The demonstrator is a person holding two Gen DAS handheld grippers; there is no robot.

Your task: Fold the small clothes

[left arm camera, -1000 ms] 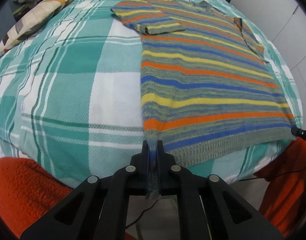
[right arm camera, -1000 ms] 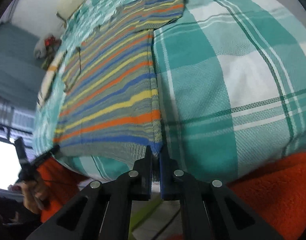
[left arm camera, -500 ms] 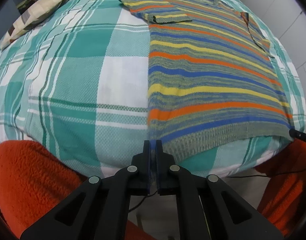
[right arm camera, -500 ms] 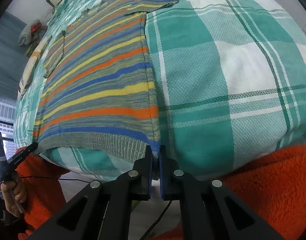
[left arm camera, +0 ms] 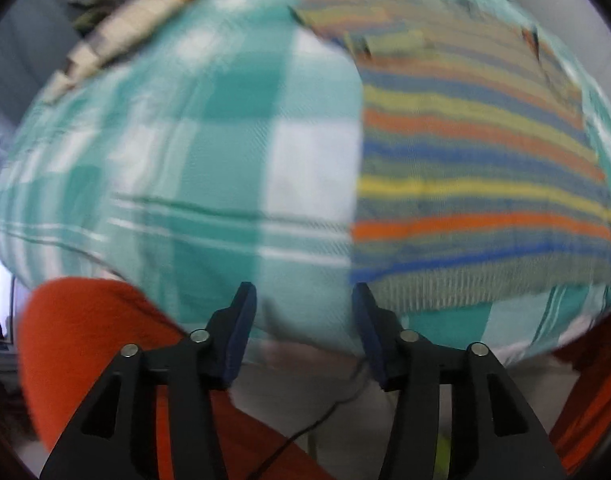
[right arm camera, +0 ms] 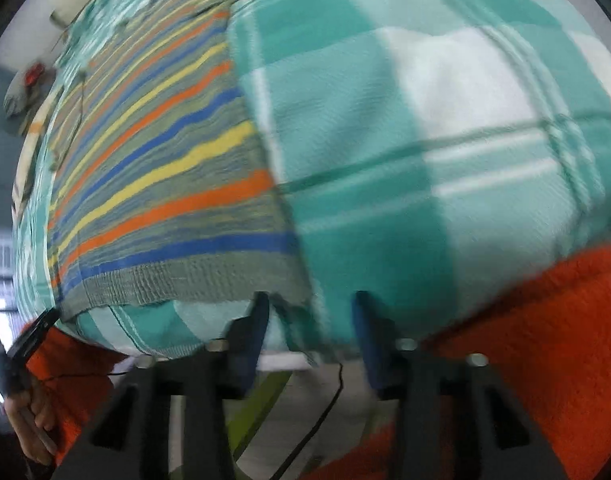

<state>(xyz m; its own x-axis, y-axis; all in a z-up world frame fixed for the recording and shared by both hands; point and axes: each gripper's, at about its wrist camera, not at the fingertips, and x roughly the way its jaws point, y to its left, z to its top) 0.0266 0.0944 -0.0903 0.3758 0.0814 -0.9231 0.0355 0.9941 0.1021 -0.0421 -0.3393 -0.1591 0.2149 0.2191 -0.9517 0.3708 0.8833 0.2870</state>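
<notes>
My left gripper (left arm camera: 303,300) and right gripper (right arm camera: 311,304) have both let go, jaws now spread wide. The striped sweater (left arm camera: 477,184) lies flat, seemingly, on the plaid bedspread (left arm camera: 209,152), right of frame, blurred.

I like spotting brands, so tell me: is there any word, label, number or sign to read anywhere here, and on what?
None. The striped sweater shows only coloured bands, the checked bedspread only its plaid, and neither the left gripper nor the right gripper bears any marking. Both views are motion-blurred, so any small tag would be unreadable.
</notes>
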